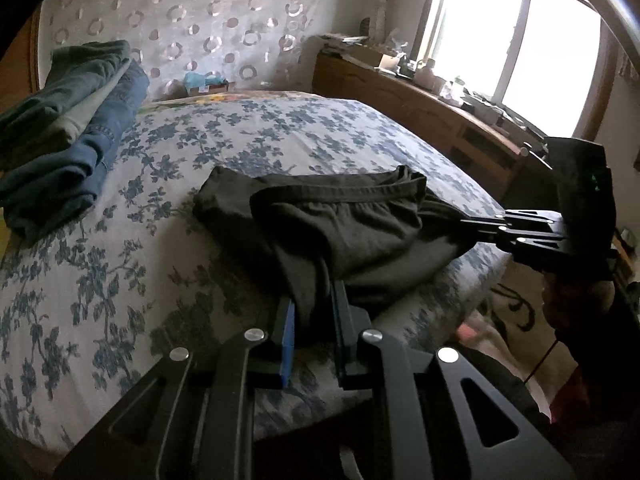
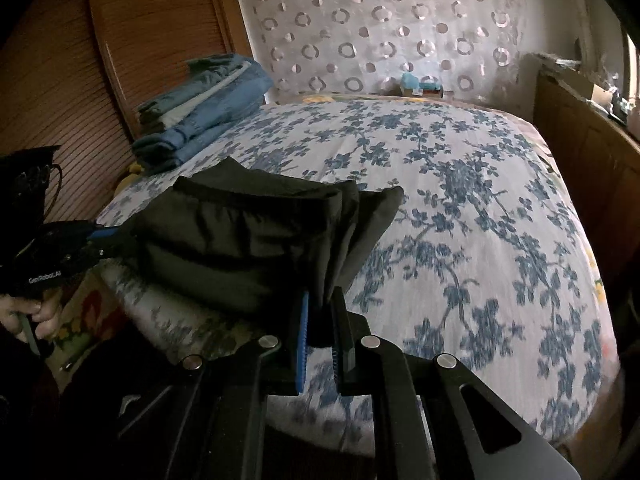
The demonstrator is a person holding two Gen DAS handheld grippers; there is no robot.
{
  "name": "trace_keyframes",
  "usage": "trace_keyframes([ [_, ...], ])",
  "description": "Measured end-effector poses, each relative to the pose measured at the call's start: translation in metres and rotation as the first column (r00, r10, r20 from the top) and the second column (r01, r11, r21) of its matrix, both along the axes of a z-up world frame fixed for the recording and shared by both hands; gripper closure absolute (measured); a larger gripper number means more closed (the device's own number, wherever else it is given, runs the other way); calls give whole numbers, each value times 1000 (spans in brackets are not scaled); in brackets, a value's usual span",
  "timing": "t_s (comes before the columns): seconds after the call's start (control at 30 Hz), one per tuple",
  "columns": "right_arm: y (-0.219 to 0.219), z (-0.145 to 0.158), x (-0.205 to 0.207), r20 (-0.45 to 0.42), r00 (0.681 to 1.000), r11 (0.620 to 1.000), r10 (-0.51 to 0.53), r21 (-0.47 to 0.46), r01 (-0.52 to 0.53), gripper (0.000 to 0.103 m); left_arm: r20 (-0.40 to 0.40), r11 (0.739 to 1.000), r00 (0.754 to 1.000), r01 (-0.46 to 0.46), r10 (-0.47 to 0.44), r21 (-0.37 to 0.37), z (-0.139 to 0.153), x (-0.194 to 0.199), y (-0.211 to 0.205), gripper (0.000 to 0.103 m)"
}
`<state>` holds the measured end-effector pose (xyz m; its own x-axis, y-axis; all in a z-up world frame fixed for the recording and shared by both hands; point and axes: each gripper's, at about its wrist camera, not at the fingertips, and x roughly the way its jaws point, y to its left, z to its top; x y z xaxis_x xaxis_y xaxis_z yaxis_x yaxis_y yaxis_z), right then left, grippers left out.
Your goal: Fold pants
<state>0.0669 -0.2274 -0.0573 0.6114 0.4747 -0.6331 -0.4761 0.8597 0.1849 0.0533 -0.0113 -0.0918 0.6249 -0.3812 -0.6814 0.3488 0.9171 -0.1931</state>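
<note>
- Pants (image 1: 340, 220): dark, elastic-waisted; lie bunched at the near edge of the bed (image 1: 168, 208), waistband up and facing far side. Already doubled over, judging by stacked layers seen in right wrist view.
- L gripper (image 1: 314, 300): jaws closed to a narrow gap w/ a fold of the pants pinched between; grips the near-left end of the bundle.
- R gripper (image 2: 322, 308): likewise nearly closed on several cloth layers at the near-right end. In left wrist view it enters from the right, tips buried in the cloth.
- Both ends look lifted slightly; the mid part sags onto the bed, partly over its near edge.
- Step in hand (est.): mid-fold, both grippers carrying one edge of the bundle, prob. to lay it over toward the far side.
- Next move calls for: both grippers travelling together, level, keeping the cloth taut so layers don't slip; set down flat on the bed, then release.
- Stack (image 1: 68, 128): folded jeans etc., far left on the bed, well apart from the pants; likely destination for the finished item.
- Risk: thin cloth may slide out of one grip if the grippers spread apart.
</note>
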Motion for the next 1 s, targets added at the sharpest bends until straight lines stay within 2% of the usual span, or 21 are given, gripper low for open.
trace_keyframes([
  [0.27, -1, 4, -10, 10, 1000, 1000, -17, -1, 17, 93, -1, 1000, 1000, -9, 9, 29, 1, -3, -4, 84],
  [0.33, -1, 7, -13, 23, 1000, 1000, -21, 7, 21, 91, 12, 999, 1000, -15, 14, 43, 4, -4, -4, 78],
  [0.4, 1, 9, -15, 40, 999, 999, -32, -15, 33, 88, 32, 998, 999, -28, 27, 50, 8, -4, -2, 62],
  [0.47, 2, 12, -17, 58, 998, 999, -26, -20, 28, 80, 50, 998, 998, -33, 31, 45, 13, -3, 1, 58],
  [0.5, 2, 13, -17, 62, 998, 1000, -16, -13, 17, 77, 54, 998, 998, -34, 32, 45, 15, 0, 2, 57],
  [0.57, 3, 15, -15, 71, 997, 1000, -18, -16, 19, 65, 58, 998, 998, -43, 40, 52, 17, 5, 3, 57],
  [0.6, 3, 16, -13, 78, 997, 1000, -22, -17, 24, 63, 65, 997, 997, -49, 46, 52, 19, 7, 4, 57],
  [0.8, 10, 14, 7, 96, 995, 1000, 8, -17, -6, 62, 44, 999, 998, -36, 35, 32, 16, 29, 4, 57],
  [1.0, 20, 1, 41, 57, 998, 999, 18, -48, -16, 62, -17, 999, 1000, -13, 13, 39, 0, 48, -1, 57],
])
